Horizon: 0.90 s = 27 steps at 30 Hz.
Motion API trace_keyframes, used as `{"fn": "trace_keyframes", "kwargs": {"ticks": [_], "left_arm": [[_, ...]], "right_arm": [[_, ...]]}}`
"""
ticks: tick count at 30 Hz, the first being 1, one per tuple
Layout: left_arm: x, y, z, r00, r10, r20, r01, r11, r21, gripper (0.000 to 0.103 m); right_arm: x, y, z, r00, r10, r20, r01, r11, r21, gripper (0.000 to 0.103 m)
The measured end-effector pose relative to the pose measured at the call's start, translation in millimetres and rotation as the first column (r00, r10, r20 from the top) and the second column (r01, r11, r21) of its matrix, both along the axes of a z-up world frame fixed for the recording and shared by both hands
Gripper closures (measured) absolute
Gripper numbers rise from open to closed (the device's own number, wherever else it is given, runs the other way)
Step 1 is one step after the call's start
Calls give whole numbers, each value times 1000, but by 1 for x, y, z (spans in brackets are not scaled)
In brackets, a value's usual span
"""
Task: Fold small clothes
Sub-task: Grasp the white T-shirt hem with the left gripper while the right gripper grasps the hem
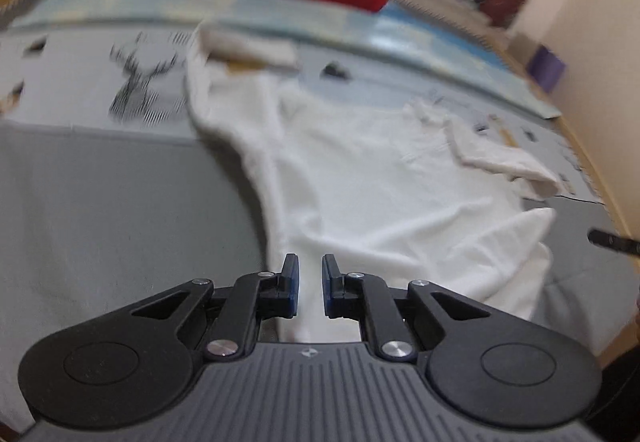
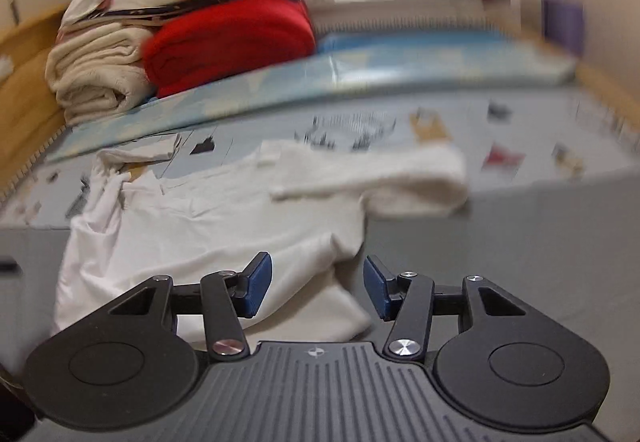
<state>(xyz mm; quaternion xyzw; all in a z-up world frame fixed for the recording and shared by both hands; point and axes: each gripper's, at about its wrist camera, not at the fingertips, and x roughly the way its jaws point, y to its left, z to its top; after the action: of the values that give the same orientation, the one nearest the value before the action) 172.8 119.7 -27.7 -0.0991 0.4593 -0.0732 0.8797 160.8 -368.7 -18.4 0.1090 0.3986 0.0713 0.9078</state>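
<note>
**White garment spread on a grey mat, two grippers over its near edge**

A grey mat (image 1: 100, 201) covers the near part of the surface. Beyond it lies a paler printed mat (image 2: 520, 145) with small dark and coloured figures, and past that a light blue board (image 2: 400, 57) runs across.

At the far left corner sits a stack of folded cloth: cream blankets (image 2: 96, 69) with a red bundle (image 2: 232, 41) just beside them, and darker items on top. The far background is bright and blurred.

A white shirt (image 1: 380, 177) lies flat across both mats, wrinkled, its lower hem toward the cameras. One sleeve (image 2: 372, 177) is folded inward across the body; the other sleeve (image 1: 504, 157) lies crumpled near the right edge in the left wrist view.

The left gripper (image 1: 311, 284) hangs over the shirt's near hem. Its blue-padded fingers stand close together with a narrow gap, and white cloth shows in that gap; whether the pads pinch the cloth cannot be told.

The right gripper (image 2: 318, 288) is tilted over the shirt's near corner. Its jaws stand well apart, with a fold of the white cloth and bare grey mat between them, and the pads touch nothing.
</note>
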Motion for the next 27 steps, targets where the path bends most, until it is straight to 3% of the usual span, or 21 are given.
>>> {"fn": "trace_keyframes", "kwargs": {"ticks": [7,13,18,20,22,23,25,27], "left_arm": [[36,18,-24,993,54,-107,-59,997,-42,83],[71,10,-41,987,58,-149,-59,998,1,79],[103,1,-49,983,72,-171,-70,997,21,79],[114,-5,-56,980,76,-185,-63,995,74,79],[123,-9,-62,977,78,-199,-58,992,108,80],[128,-11,-64,977,77,-200,-55,992,116,81],[137,-15,-66,981,68,-183,-42,989,141,93],[145,-21,-69,985,51,-167,-21,984,178,94]], "right_arm": [[26,23,-41,991,53,-126,-69,990,-122,47],[49,27,-66,974,61,-216,-92,987,-135,43],[59,38,-81,953,137,-269,-183,971,-155,44],[59,40,-84,948,159,-276,-210,964,-166,59],[59,36,-86,943,161,-291,-217,961,-173,91],[59,32,-86,941,154,-300,-209,965,-161,94],[56,23,-83,941,150,-302,-196,973,-126,95],[50,16,-82,939,154,-308,-197,974,-114,96]]}}
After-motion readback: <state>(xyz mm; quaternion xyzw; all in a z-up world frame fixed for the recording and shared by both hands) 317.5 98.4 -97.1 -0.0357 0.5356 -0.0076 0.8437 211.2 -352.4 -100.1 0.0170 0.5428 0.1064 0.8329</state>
